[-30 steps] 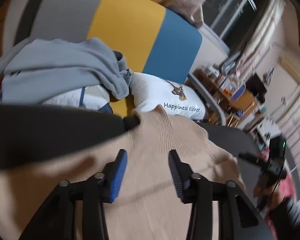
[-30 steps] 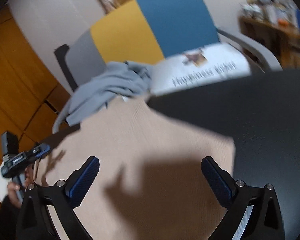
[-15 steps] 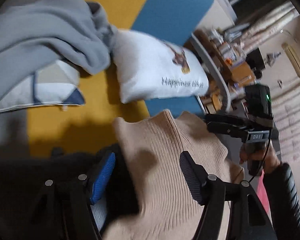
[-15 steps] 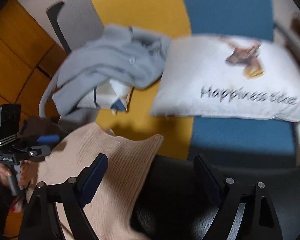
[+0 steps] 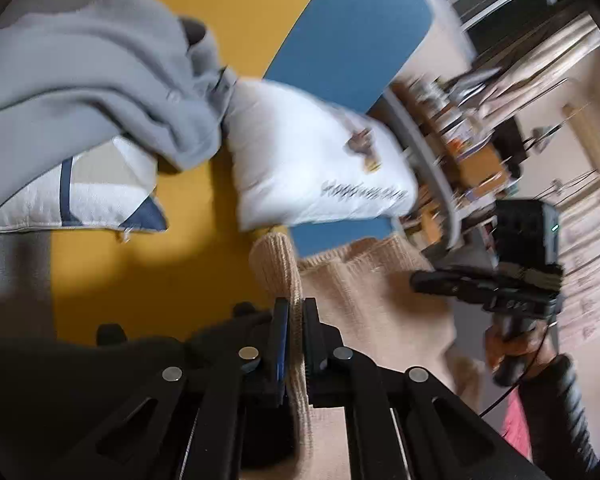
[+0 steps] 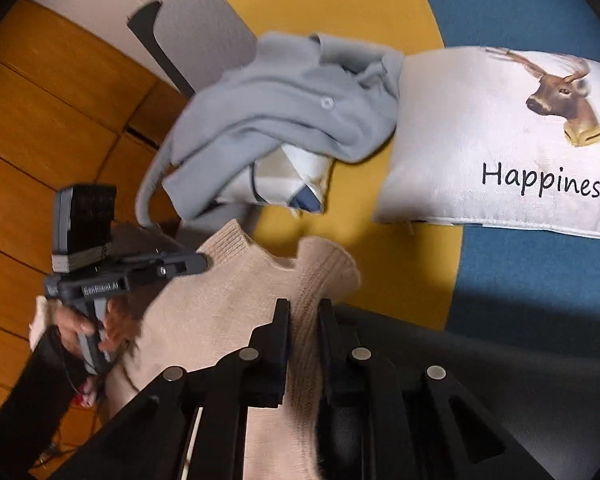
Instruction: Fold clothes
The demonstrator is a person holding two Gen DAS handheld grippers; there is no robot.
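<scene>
Left-wrist and right-wrist fisheye views of a beige ribbed knit sweater point(image 5: 372, 292) lying at the front edge of a sofa seat with yellow point(image 5: 140, 272) and blue point(image 6: 532, 280) panels. The left gripper point(image 5: 294, 308) has its jaws drawn narrow, pinching a ribbed fold of the sweater that rises between them and ends in a rounded cuff-like tip just above the fingertips. The right gripper point(image 6: 303, 312) is likewise closed to a narrow gap on a ribbed edge of the same garment, beside the notch of its neckline. Each view also shows the opposite tool (held in a hand point(image 6: 80, 328) with a dark sleeve) at the garment's far side; the right gripper appears at the right of the left-wrist view, somewhat blurred.

Behind the sweater, on the seat, lies a crumpled grey button-up garment point(image 6: 284, 112), draped over a white cushion with navy and tan patches point(image 5: 80, 196). Just beside it rests a white pillow point(image 6: 480, 136) printed with a deer head and the word "Happiness". A dark surface point(image 6: 500, 380) fills the foreground beneath the right gripper. Orange wood panelling point(image 6: 40, 120) stands at the left of the right-wrist view; blurred shelving point(image 5: 468, 152) occupies the right of the left-wrist view.
</scene>
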